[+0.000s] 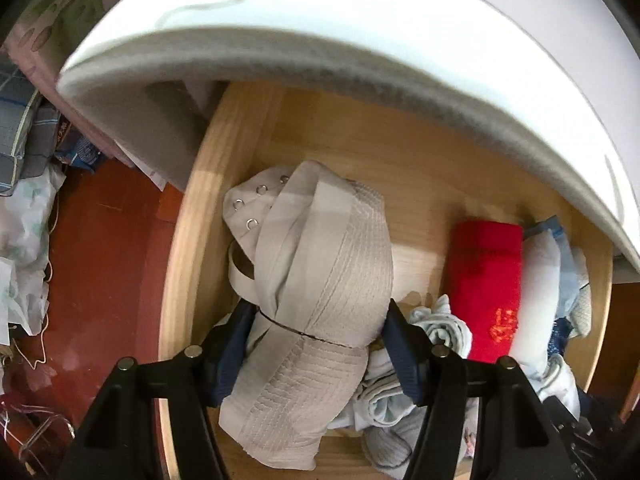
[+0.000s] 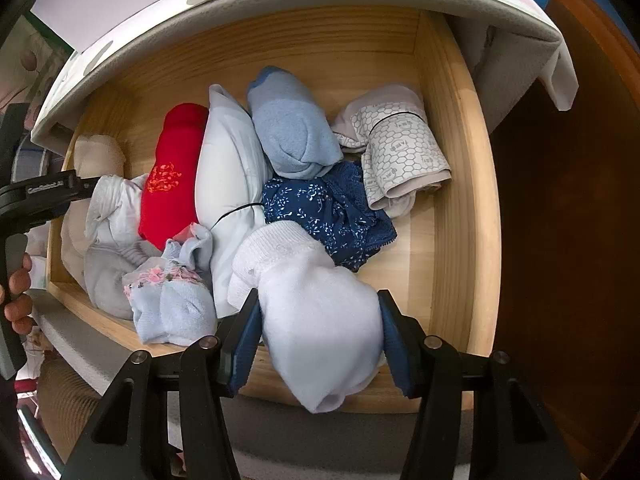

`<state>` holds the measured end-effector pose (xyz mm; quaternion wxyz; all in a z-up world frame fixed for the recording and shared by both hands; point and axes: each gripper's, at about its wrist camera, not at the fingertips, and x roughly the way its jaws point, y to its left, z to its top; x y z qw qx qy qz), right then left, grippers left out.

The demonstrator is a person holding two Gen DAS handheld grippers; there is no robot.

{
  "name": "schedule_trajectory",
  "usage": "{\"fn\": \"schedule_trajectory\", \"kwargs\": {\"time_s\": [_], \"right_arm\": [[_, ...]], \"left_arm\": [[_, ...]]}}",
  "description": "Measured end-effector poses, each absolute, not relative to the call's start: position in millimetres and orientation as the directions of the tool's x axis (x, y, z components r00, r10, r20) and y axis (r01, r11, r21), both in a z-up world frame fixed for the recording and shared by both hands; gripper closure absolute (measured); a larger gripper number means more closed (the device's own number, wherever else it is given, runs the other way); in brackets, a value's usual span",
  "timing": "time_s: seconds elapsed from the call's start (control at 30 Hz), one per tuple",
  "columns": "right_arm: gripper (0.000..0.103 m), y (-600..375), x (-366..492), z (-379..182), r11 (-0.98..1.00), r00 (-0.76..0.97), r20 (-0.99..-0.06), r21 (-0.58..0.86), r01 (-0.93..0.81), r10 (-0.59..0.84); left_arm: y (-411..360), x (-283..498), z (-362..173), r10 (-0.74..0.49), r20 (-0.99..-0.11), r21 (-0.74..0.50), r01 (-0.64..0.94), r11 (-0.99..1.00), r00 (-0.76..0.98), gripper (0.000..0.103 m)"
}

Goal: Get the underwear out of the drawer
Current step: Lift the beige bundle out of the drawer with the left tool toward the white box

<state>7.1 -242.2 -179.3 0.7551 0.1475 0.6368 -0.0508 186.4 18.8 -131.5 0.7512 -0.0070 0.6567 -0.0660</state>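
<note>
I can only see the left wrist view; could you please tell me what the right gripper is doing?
Observer: The right gripper is clamped on a white rolled bundle, with a pad pressing on each side.
Operator: Thank you. Is anything lying at the far right end?
Observer: Yes, a roll with a honeycomb print lies near the right wall of the drawer.
Operator: And what is next to that roll?
Observer: A navy floral garment, loosely crumpled rather than rolled.
</note>
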Motion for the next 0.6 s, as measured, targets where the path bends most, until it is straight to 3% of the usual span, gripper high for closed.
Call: {"fn": "schedule_trajectory", "kwargs": {"time_s": [0.6], "right_arm": [[0.051, -242.3, 9.3, -180.1, 0.955, 0.187, -0.978, 0.144, 0.260, 0.097]], "left_arm": [[25.5, 162.2, -65.4, -0.145, -0.964, -0.119, 0.125, 0.985, 0.224, 0.039]]}}
